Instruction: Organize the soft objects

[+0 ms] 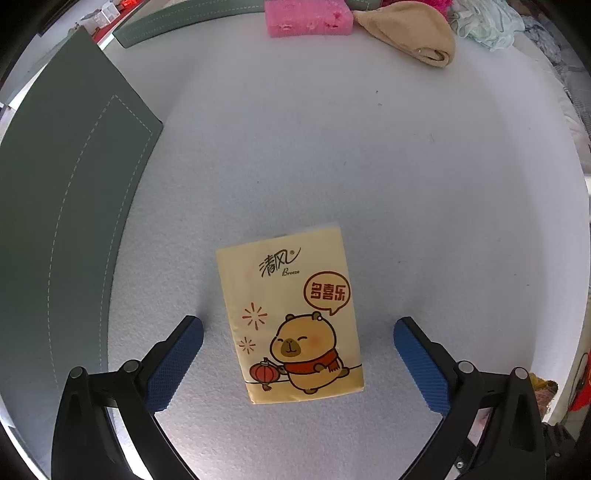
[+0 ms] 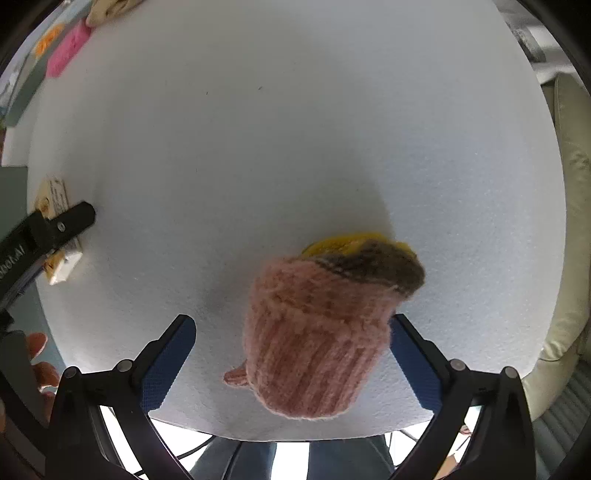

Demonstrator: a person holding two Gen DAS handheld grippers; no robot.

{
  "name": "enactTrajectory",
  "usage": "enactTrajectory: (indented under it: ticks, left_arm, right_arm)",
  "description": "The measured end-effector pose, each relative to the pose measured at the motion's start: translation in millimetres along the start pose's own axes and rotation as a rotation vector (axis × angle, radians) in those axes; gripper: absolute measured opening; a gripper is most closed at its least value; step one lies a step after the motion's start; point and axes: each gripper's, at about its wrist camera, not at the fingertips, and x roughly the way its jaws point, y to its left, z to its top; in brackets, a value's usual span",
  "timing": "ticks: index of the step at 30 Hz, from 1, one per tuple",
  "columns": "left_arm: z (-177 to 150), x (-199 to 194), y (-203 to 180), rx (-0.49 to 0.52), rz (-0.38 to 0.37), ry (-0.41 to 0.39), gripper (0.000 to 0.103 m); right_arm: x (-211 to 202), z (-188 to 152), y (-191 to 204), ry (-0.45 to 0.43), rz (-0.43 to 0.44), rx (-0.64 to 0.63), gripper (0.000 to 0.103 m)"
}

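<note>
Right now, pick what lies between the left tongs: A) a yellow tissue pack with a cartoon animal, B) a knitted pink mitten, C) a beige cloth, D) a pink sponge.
A: the left wrist view shows the yellow tissue pack flat on the white surface between the open left tongs, its blue pads clear of it on both sides.

You worked in a home: beyond the tongs, heaped clothes (image 1: 491, 26) crowded the white table (image 1: 369, 155) beside a cream sofa (image 2: 569, 221)
</note>
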Motion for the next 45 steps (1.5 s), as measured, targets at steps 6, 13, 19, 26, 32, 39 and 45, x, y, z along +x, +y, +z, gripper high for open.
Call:
enactTrajectory:
  ticks: [6,13,19,26,32,39,45]
  left_arm:
    - [-66,5,-19,0.031,-0.001,-0.018,0.103]
    - [-66,-3,-19,0.033,-0.001,-0.002,0.103]
    - [-55,-9,-20,0.046,0.002,0.039,0.103]
    - [-55,14,-26,0.079,0.007,0.04,0.102]
    - [-51,8,-32,0.123,-0.008,0.02,0.077]
    - [-54,-3,-43,0.204,-0.01,0.025,0.054]
    - [-81,-1,-41,0.244,-0.008,0.045,0.054]
  right_arm:
    - [4,6,10,0.004,-0.036,-0.01,0.103]
    - [2,-1,6,-0.009,-0.039,-0.007,0.103]
    - [-9,4,3,0.005,-0.038,-0.011,0.103]
    - [0,13,8,0.018,-0.037,-0.01,0.103]
    - [3,18,7,0.022,-0.032,-0.009,0.103]
    - [-10,19,9,-0.01,-0.052,-0.058,0.071]
    - [-14,19,4,0.002,-0.039,-0.084,0.055]
